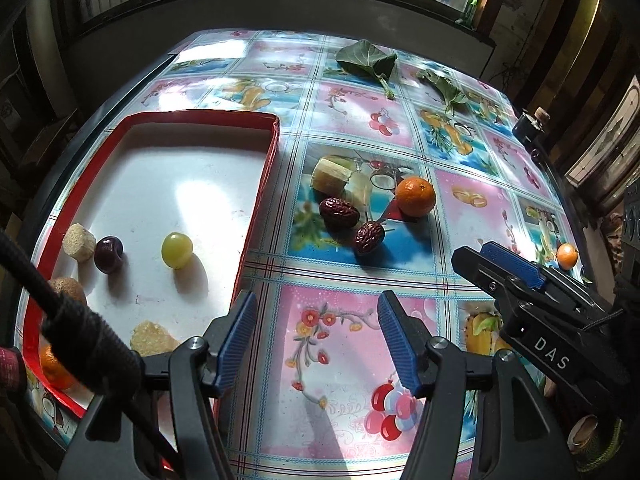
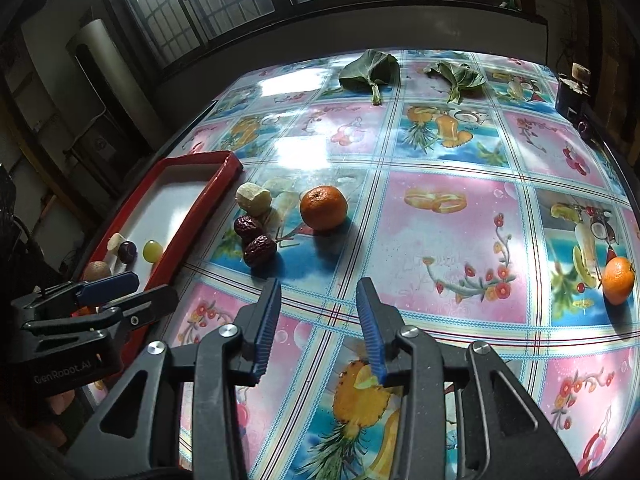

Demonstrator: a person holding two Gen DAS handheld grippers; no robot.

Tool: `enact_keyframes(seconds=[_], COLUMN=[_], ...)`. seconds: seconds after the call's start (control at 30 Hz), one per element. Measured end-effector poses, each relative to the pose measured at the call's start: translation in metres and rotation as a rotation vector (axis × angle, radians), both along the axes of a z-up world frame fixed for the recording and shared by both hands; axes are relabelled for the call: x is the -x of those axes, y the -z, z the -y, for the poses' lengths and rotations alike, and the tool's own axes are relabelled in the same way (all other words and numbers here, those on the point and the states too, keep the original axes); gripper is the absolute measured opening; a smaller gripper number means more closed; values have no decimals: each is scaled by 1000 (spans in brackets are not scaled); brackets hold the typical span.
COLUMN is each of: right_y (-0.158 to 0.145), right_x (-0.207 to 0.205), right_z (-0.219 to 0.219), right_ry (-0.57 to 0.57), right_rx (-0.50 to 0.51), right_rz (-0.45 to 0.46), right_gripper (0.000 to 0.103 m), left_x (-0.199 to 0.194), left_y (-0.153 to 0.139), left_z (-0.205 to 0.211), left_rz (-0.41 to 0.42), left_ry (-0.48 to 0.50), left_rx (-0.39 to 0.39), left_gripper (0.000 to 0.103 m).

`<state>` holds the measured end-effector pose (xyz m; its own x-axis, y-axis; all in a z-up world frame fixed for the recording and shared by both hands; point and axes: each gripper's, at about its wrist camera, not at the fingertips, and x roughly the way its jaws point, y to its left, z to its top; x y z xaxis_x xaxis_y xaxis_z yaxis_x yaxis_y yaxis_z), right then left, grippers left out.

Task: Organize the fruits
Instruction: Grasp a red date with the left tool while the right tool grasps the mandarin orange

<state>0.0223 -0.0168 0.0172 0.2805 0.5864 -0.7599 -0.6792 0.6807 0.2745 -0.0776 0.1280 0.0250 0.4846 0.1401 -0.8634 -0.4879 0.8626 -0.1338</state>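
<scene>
Both claws, left [image 1: 316, 340] and right [image 2: 318, 328], gape empty; dates [image 2: 256, 240] crowd the orange [image 2: 323, 207] beside the tray [image 2: 200, 216].

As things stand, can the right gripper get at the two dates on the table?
Probably yes. The right gripper is open and empty, and the dates lie just ahead on bare tablecloth, nothing between.
</scene>
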Motion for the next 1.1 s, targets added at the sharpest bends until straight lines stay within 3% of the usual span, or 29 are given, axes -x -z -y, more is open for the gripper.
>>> enact_keyframes(seconds=[0.57,0.7,0.77,0.83,1.1], right_y=[25,24,23,21,-1], right_x=[-55,-56,-57,-58,-53], right_z=[-66,-69,-66,-60,-22], right_ry=[-47,-64,-40,-27,34], right_rx=[86,83,97,93,8], right_rz=[-15,1,16,20,9], right_gripper=[45,39,39,39,39], left_x=[-58,-68,-71,-72,-58], left_y=[35,36,36,36,27], left_z=[-6,-1,1,2,6], left_rz=[-20,-14,-9,-7,4], left_ry=[53,65,76,88,86], left_rx=[88,45,31,31,11], left_gripper=[63,60,50,25,22])
